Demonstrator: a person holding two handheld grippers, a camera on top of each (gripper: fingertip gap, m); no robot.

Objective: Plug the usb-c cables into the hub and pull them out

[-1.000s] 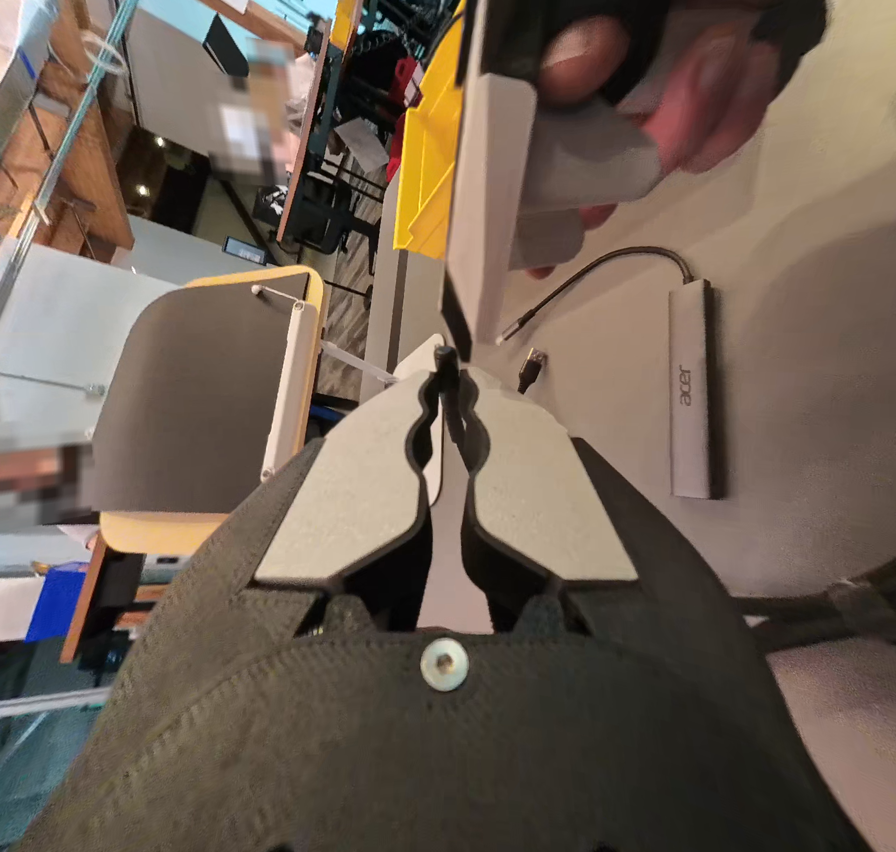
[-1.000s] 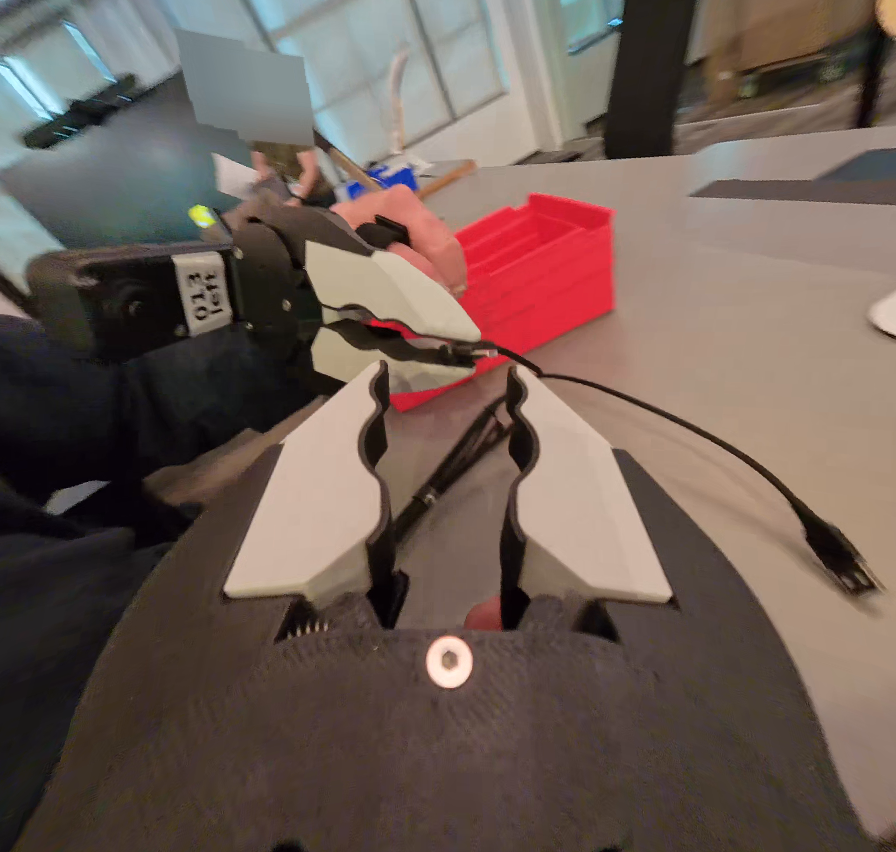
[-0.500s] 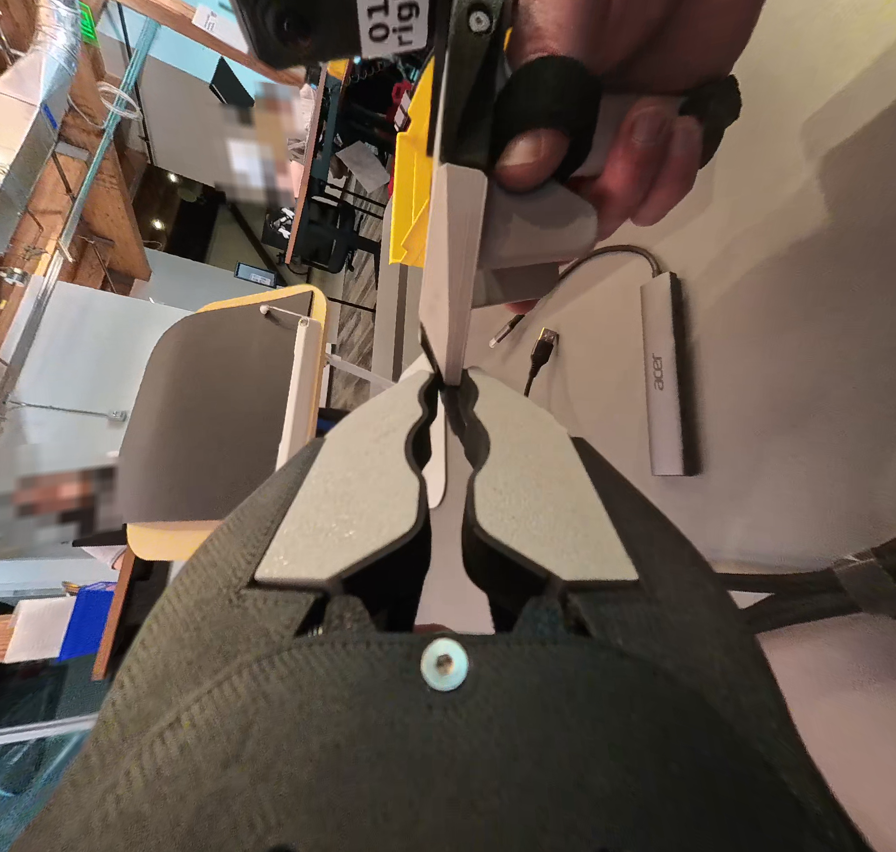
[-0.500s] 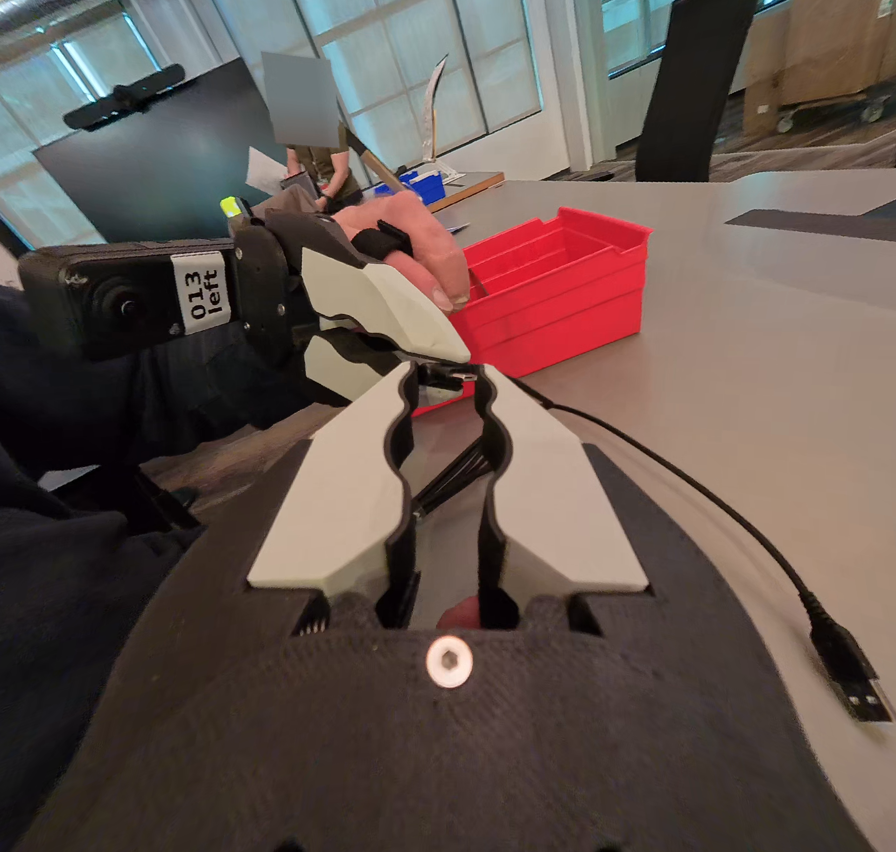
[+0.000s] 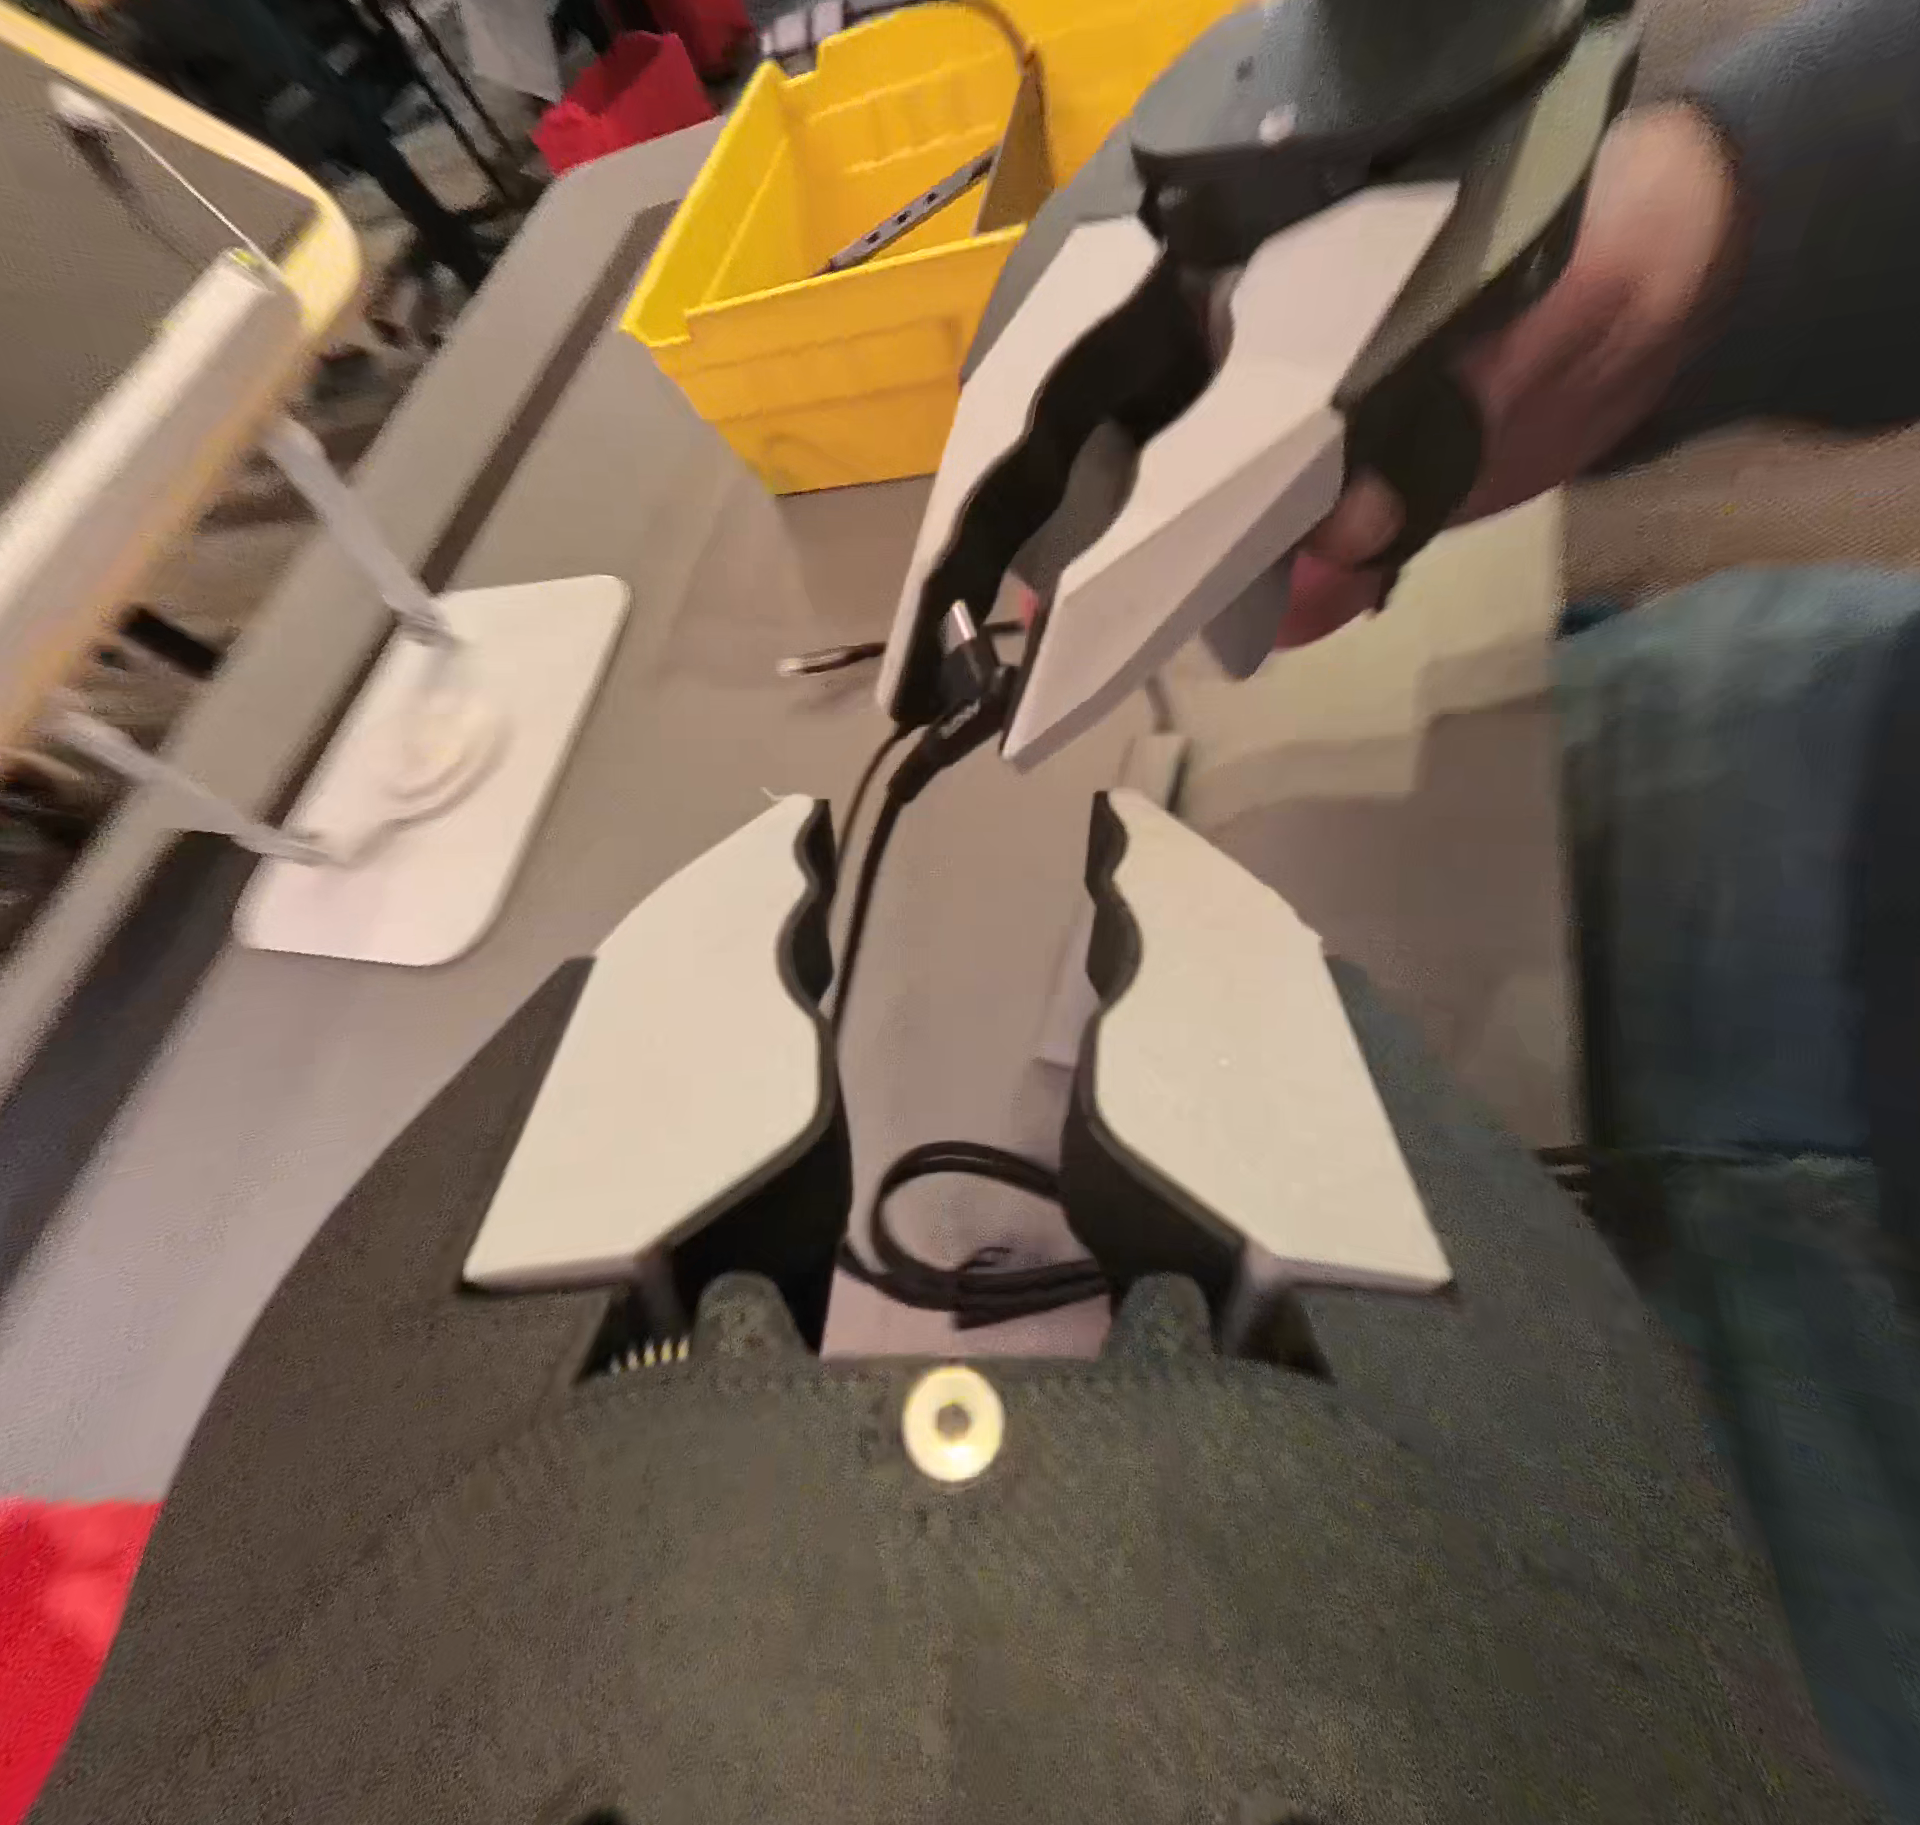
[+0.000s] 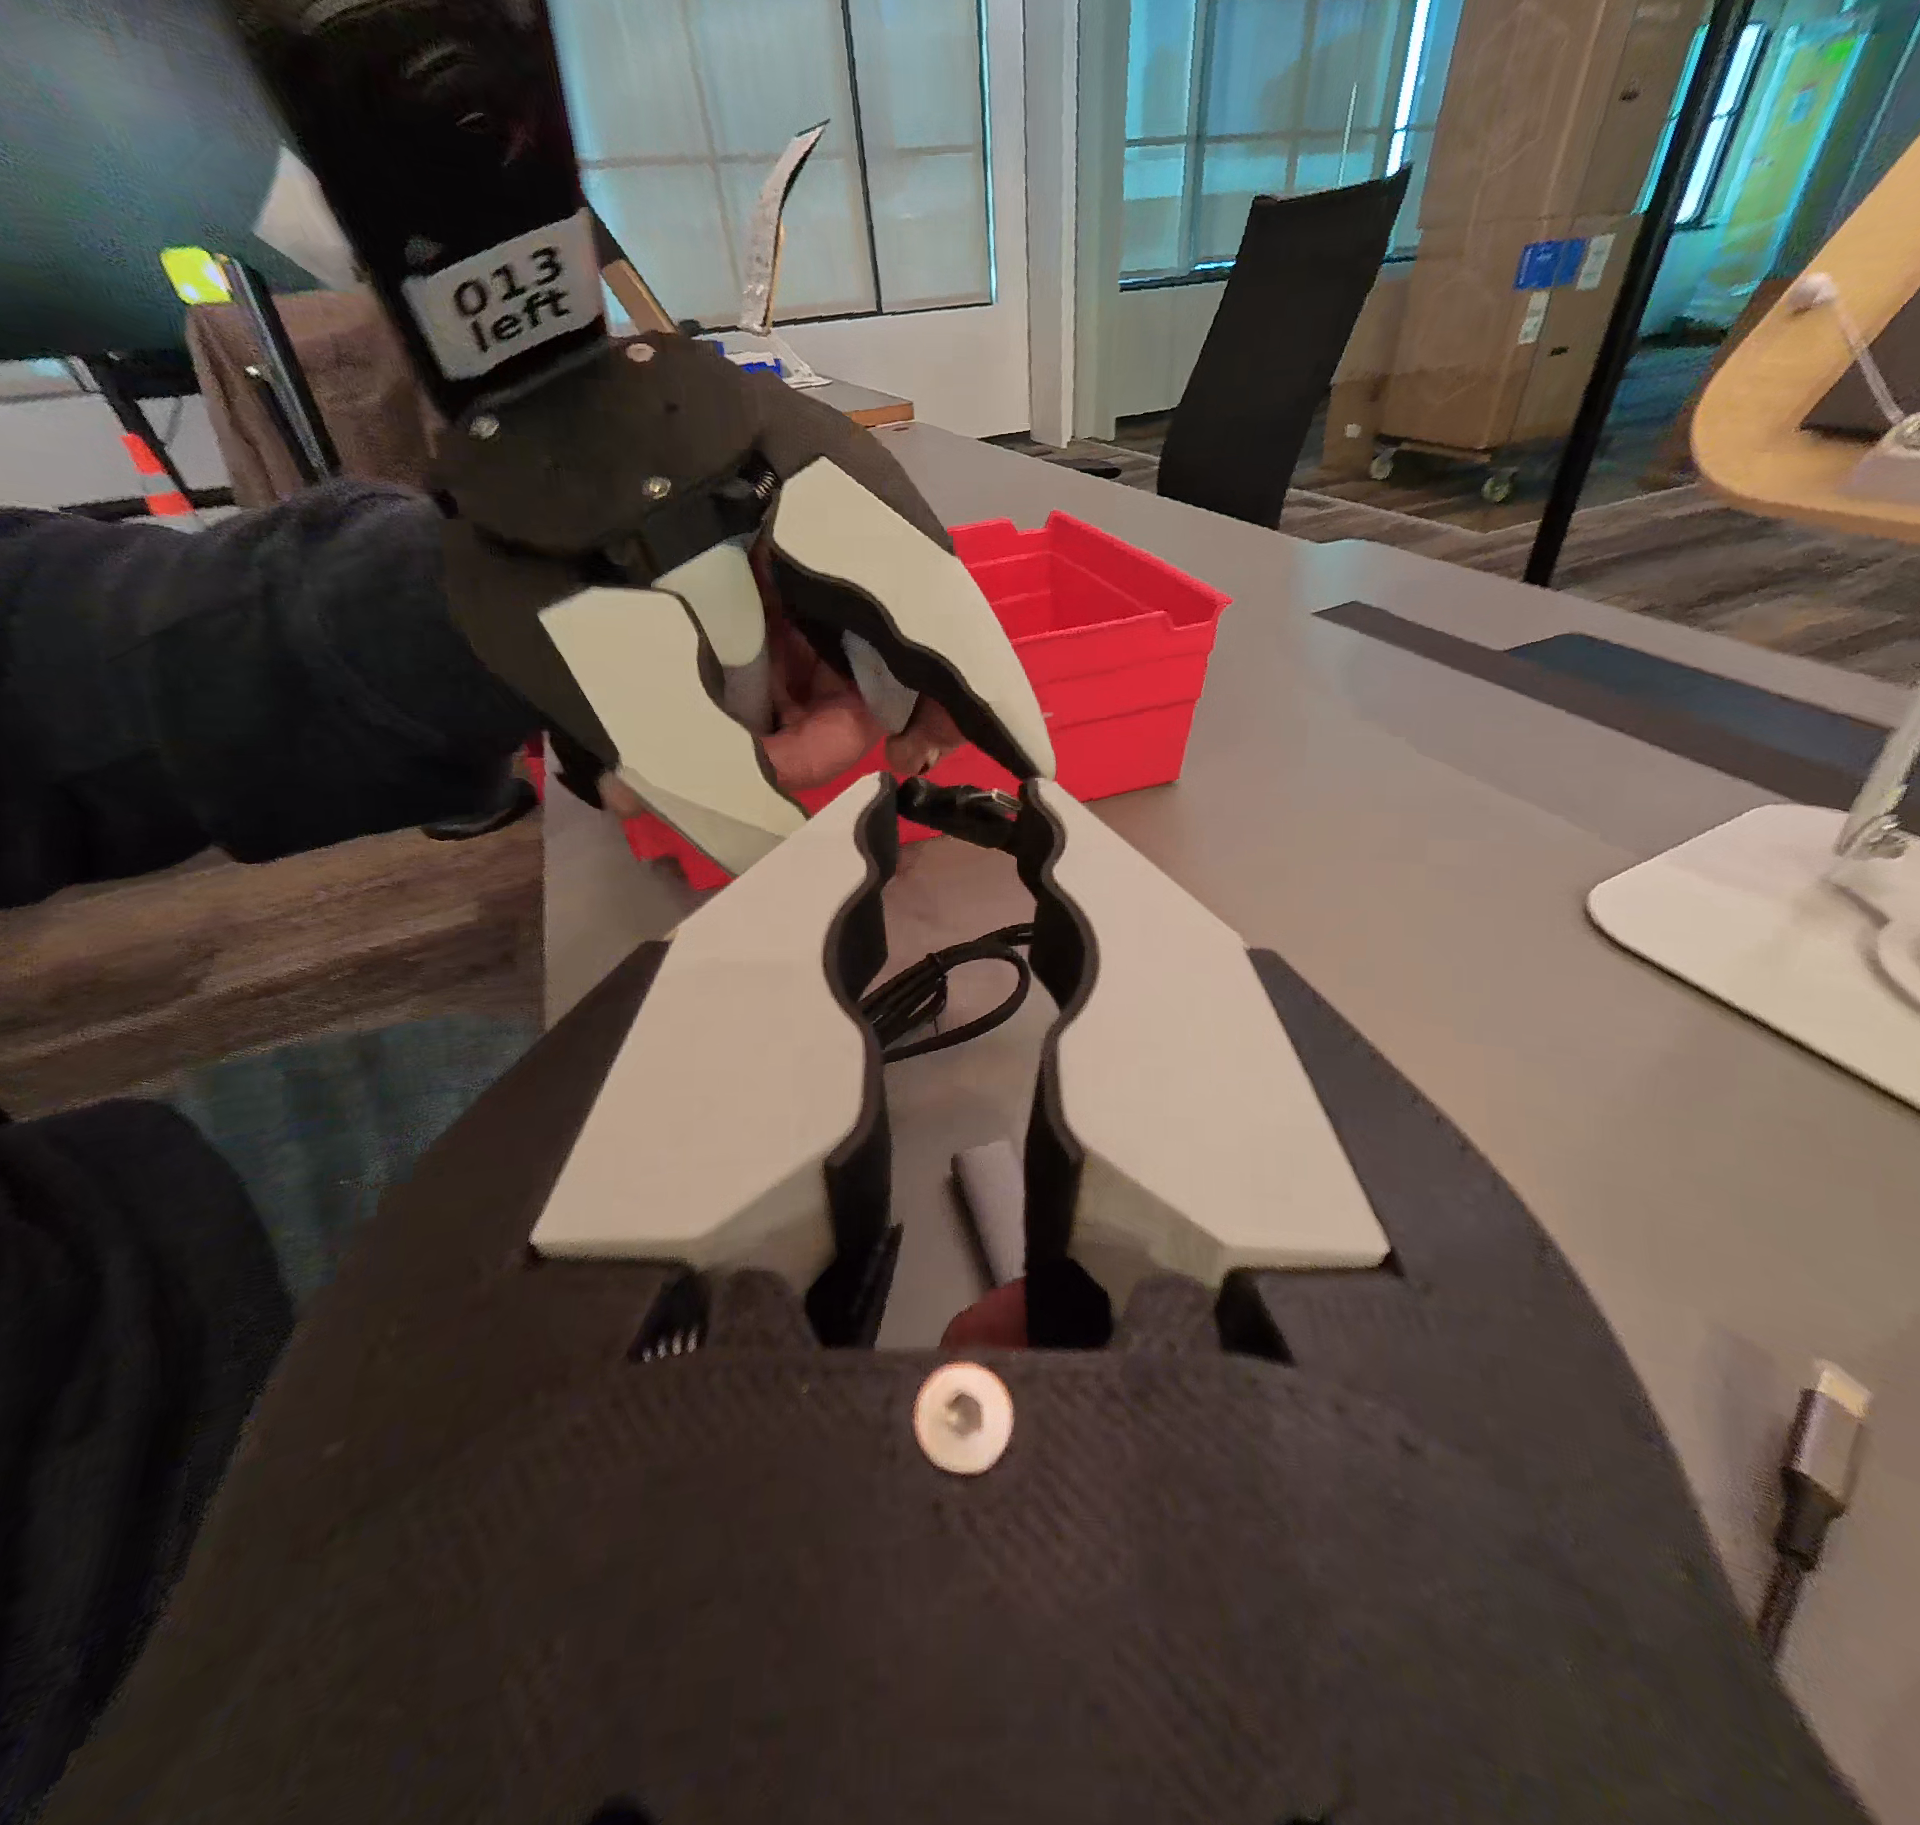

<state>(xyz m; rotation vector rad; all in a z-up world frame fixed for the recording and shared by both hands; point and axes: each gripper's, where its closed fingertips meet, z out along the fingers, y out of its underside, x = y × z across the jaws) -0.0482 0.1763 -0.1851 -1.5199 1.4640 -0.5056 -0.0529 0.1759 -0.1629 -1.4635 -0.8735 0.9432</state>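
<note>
Your right tool (image 6: 956,804) pinches the black cable's plug (image 6: 951,801) mid-frame; your left tool (image 5: 961,819) gapes spread above the tabletop (image 6: 1455,944)

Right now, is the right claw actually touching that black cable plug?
Touching. The right wrist view shows the black cable plug bridging the tips of the right gripper, pressed against both with no gap.

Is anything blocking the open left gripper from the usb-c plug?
Nothing lies between them: the left gripper faces the usb-c plug directly. The right gripper, though, clamps the plug from both sides.
</note>
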